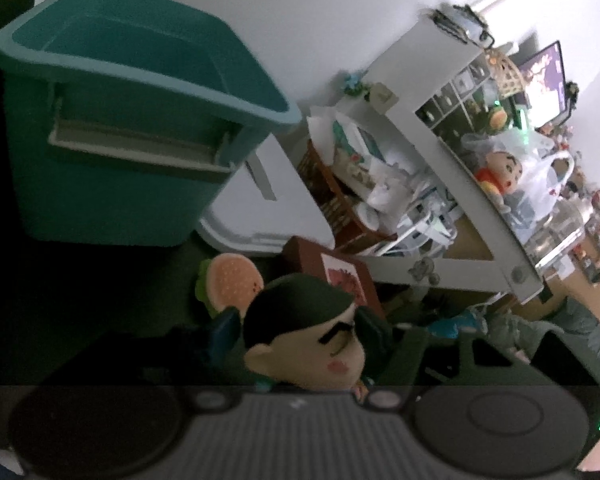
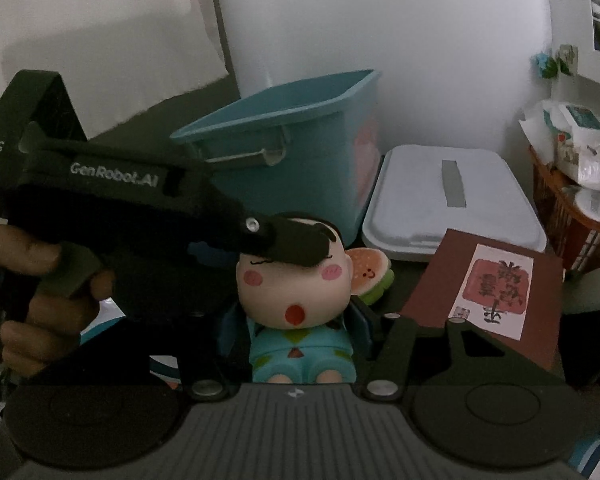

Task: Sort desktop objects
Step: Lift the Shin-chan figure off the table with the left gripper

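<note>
Doll (image 2: 296, 300) upright between right gripper (image 2: 296, 332) fingers, clamped at body, left gripper (image 1: 300, 332) fingers grasping its head

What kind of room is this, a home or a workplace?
Most likely a home room: a cluttered white shelf unit packed with toys, a lit screen behind it, and a teal storage bin by the wall.

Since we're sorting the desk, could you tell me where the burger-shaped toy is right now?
In the right wrist view the burger toy sits just right of the doll's head, in front of the white lid and left of the brown book.
</note>
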